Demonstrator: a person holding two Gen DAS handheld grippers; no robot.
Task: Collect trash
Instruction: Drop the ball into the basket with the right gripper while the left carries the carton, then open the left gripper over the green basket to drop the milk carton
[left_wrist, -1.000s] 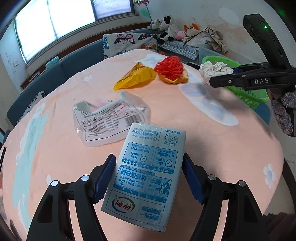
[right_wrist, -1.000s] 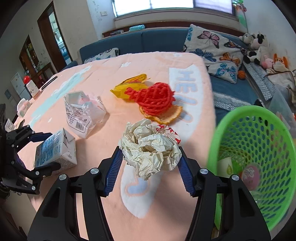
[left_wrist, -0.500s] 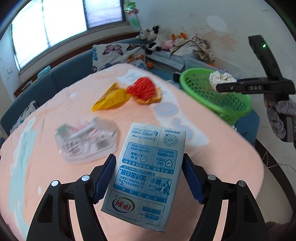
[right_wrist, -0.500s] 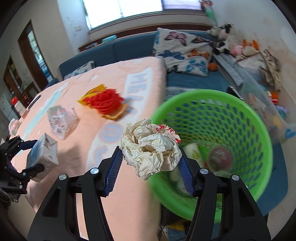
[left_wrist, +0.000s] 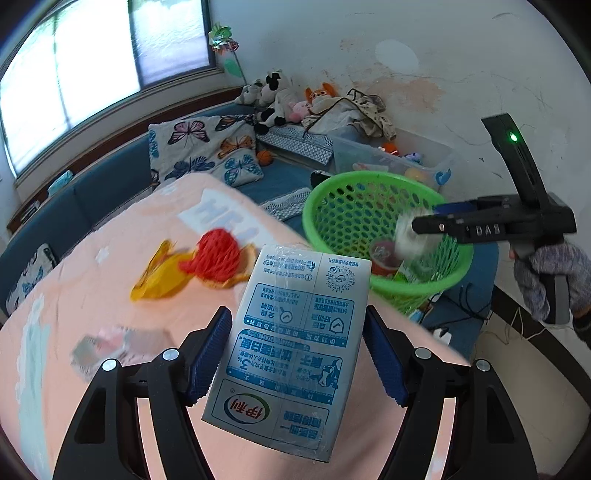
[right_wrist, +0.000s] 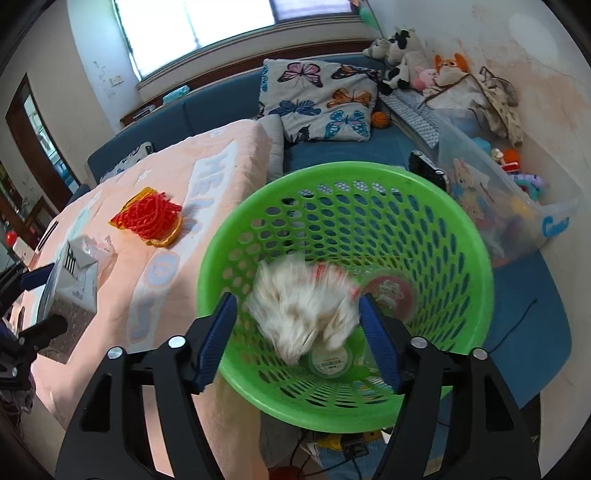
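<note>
Over the green basket (right_wrist: 332, 173) my right gripper (right_wrist: 297, 310) has its jaws opening; the crumpled white paper ball (right_wrist: 303, 310) is blurred between them, slipping down into the basket, and the pads no longer press it. The left wrist view shows that gripper (left_wrist: 436, 225) and the paper ball (left_wrist: 410, 236) above the basket (left_wrist: 369, 177). My left gripper (left_wrist: 295, 321) is shut on a blue-and-white milk carton (left_wrist: 295, 350), held above the pink table (left_wrist: 92, 240). The carton (right_wrist: 74, 284) also shows at the left of the right wrist view.
A red net (left_wrist: 218, 254) on orange peel, a yellow wrapper (left_wrist: 159, 277) and a clear plastic bag (left_wrist: 118, 347) lie on the table. The basket holds a red-lidded cup (right_wrist: 388, 291) and other trash. A blue sofa, a butterfly cushion (right_wrist: 321, 99) and a clear toy bin (right_wrist: 498, 206) stand behind.
My right gripper carried the paper ball from the table to above the basket and let go; the ball is dropping. The left gripper moved toward the basket with the carton.
</note>
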